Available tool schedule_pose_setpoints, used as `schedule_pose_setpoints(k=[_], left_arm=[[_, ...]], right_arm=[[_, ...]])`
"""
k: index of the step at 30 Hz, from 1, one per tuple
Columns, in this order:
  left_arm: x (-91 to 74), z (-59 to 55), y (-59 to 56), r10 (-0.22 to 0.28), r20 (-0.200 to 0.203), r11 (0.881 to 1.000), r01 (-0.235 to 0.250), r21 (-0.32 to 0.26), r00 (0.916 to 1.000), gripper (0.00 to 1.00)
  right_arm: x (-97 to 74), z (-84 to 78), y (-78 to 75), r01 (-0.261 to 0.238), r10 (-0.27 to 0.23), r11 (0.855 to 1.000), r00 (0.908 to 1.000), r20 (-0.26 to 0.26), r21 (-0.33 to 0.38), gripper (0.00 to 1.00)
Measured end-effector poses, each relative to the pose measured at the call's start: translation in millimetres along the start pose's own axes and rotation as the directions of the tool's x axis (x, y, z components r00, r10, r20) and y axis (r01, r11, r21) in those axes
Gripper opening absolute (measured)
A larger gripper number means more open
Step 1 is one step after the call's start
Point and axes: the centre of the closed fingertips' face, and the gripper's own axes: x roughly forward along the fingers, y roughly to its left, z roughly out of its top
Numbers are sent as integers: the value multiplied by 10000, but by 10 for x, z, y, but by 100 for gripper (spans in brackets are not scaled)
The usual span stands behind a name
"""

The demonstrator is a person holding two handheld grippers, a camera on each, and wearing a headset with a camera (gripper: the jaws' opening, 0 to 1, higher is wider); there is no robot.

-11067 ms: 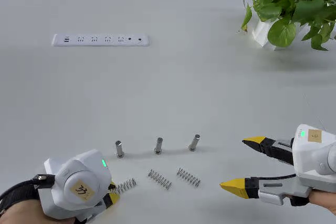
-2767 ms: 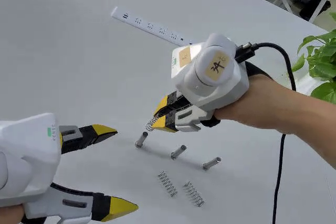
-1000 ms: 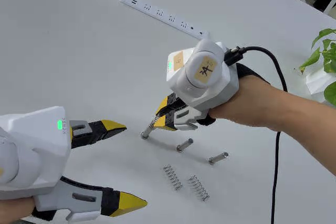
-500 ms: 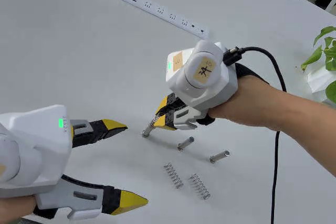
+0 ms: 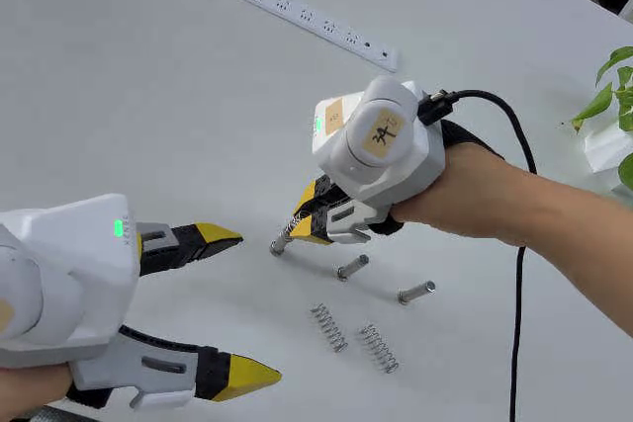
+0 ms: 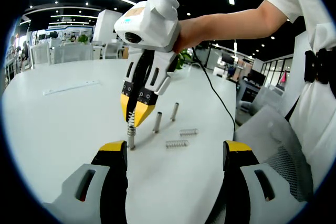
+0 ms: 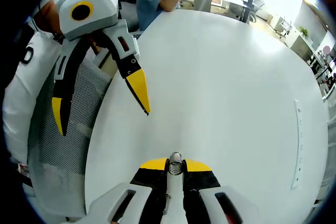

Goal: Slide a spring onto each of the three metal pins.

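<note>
Now your right tool (image 5: 302, 229), clamped on a spring (image 5: 288, 232), sits lower than a few seconds ago, and the spring's free end meets the top of the end pin (image 5: 278, 247). Your left tool (image 5: 255, 305) waits, jaws wide apart. Two loose springs (image 5: 328, 327) lie on the surface (image 5: 148, 126) near two bare pins (image 5: 350, 268), so threading looks only just begun.

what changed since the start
The right gripper took one spring off the table and brought it down to the end pin. The left gripper stayed open; two springs and two pins are as before.
</note>
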Motion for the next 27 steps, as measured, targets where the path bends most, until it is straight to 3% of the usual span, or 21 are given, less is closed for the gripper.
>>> schedule_pose_setpoints(k=[27], left_arm=[[13, -13, 9, -4, 3, 9999, 4, -146, 10000, 72]], right_arm=[[157, -25, 11, -40, 41, 9999, 10000, 42, -131, 7]])
